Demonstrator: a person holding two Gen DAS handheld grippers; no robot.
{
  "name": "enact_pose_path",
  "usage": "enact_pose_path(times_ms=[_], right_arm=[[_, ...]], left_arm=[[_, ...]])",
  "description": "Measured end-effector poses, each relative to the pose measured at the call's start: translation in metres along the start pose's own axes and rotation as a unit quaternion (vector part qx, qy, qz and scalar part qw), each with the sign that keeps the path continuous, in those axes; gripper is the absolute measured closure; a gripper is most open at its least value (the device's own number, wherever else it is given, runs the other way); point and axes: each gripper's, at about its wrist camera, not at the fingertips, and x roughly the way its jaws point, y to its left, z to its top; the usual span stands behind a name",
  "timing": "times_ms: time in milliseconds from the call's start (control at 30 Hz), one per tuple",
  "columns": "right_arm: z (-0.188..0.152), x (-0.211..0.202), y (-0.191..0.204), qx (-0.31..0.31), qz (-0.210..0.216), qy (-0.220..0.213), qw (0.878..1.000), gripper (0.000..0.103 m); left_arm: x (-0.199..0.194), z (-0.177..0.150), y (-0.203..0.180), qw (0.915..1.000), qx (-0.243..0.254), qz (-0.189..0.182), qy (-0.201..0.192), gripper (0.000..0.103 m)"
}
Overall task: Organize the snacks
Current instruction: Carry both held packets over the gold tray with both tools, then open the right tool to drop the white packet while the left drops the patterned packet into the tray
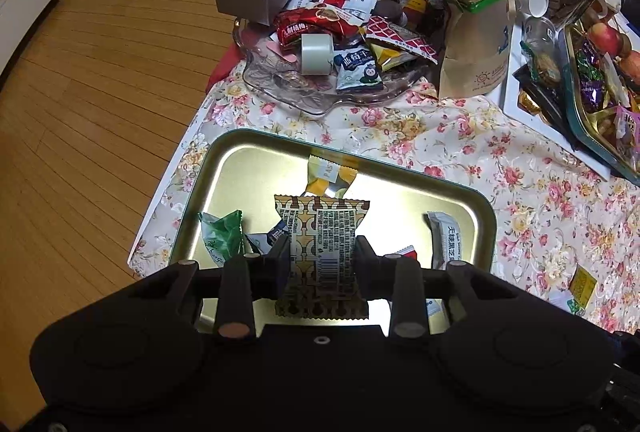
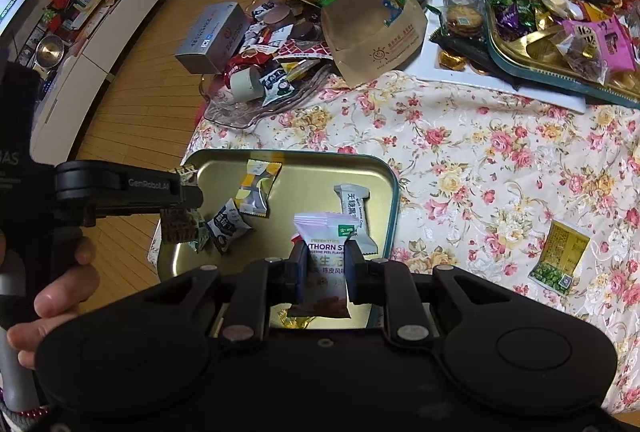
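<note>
L wrist: left gripper (image 1: 322,256) w/ fingers against the sides of a brown patterned snack pack (image 1: 322,252), gold tin tray (image 1: 486,208) right below; pack looks light, crinkly, so mid-body hold suits. R wrist: right gripper (image 2: 324,268) clamped on pink hawthorn packet (image 2: 326,264) above same tray (image 2: 394,184); prob thin, slippery film.

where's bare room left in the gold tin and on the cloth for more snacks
In the gold tin, the far left corner is bare, as is the middle between the yellow candy and the white bar. The floral cloth right of the tin is open up to the green pea packet. The glass dish is crowded.
</note>
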Motion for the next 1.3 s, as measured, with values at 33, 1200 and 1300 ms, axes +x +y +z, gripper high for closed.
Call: enact_pose_path(times_ms=[33, 1200, 1300], right_arm=[[-0.001, -0.001, 0.002, -0.006, -0.001, -0.003, 1.000, 0.082], [-0.007, -0.001, 0.015, -0.033, 0.021, 0.001, 0.999, 0.077], [-0.007, -0.001, 0.015, -0.032, 0.021, 0.000, 0.999, 0.077]], left_arm=[[0.001, 0.000, 0.000, 1.0000, 0.000, 0.000, 0.003, 0.060], [0.001, -0.003, -0.001, 0.9999, -0.008, -0.007, -0.004, 0.058], [0.001, -0.004, -0.004, 1.0000, 0.001, 0.000, -0.006, 0.058]])
